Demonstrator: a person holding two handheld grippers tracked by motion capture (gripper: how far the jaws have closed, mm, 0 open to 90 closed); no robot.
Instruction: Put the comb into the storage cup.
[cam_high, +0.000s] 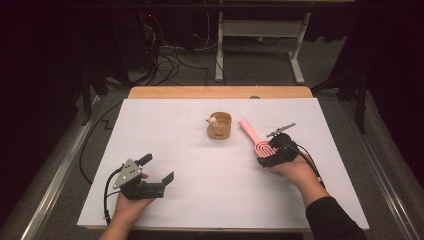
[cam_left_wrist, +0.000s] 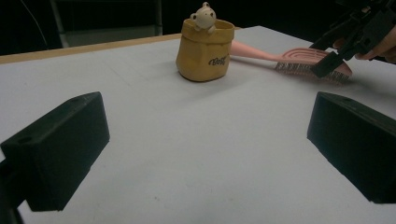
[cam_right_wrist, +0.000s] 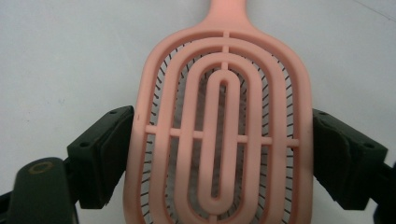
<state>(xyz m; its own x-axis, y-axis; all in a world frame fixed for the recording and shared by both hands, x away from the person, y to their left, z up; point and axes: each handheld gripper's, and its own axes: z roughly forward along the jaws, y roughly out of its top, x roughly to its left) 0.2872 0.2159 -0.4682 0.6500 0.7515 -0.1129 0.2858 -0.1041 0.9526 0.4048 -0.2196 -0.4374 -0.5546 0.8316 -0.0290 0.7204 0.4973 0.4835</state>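
A pink vented hairbrush lies bristles down on the white table top, its handle pointing away toward a cup. My right gripper is shut on the brush's oval head, one black pad against each long side. The left gripper view has this brush at the right, with the right gripper on it. A tan cup with a small bear figure on its rim stands upright mid-table. My left gripper rests at the near left, open, nothing between its fingers.
The white sheet covers a wooden table whose bare edge shows at the back. Behind it, on the dark floor, are cables and a white table frame. Grey floor rails run along both sides.
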